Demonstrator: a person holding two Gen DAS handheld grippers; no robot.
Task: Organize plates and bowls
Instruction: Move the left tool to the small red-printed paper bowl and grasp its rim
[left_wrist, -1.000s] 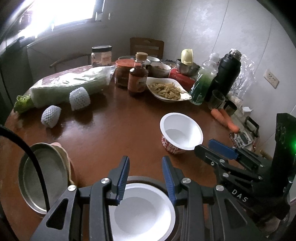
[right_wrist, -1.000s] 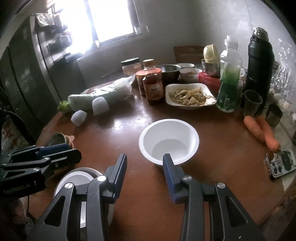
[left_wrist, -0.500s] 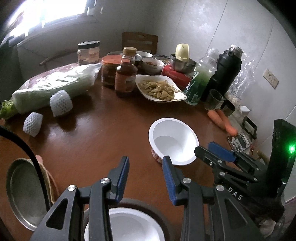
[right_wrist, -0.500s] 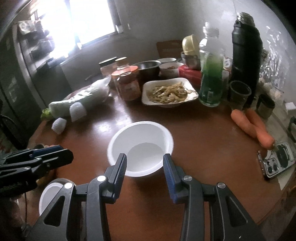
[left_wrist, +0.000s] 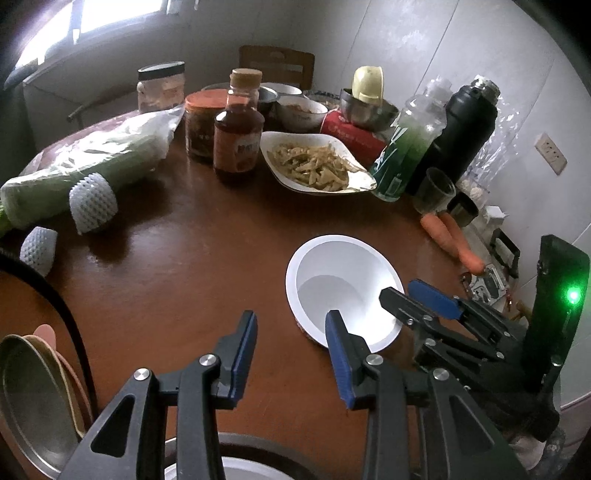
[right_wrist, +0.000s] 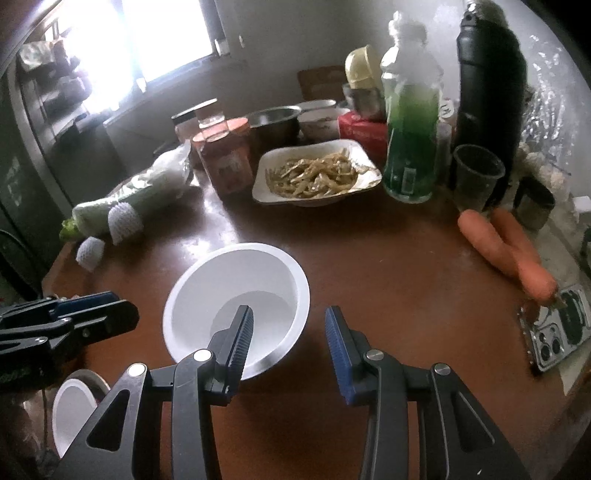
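Tongs pitched down, both gaping, empty: right tongs (right_wrist: 288, 334) straddle white bowl (right_wrist: 236, 291) rim; left tongs (left_wrist: 291, 343) beside.

We see two carrots (right_wrist: 506, 245) by a black thermos (right_wrist: 487, 96), green drink bottle (right_wrist: 408, 125), sauce bottle (left_wrist: 236, 129), wrapped cabbage (left_wrist: 85, 166) on our brown desk (left_wrist: 166, 266)

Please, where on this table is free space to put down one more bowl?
Bare wood lies between the white bowl, the foam-netted fruits and the food plate; also between bowl and carrots. The far edge, with jars and bottles, is crowded.
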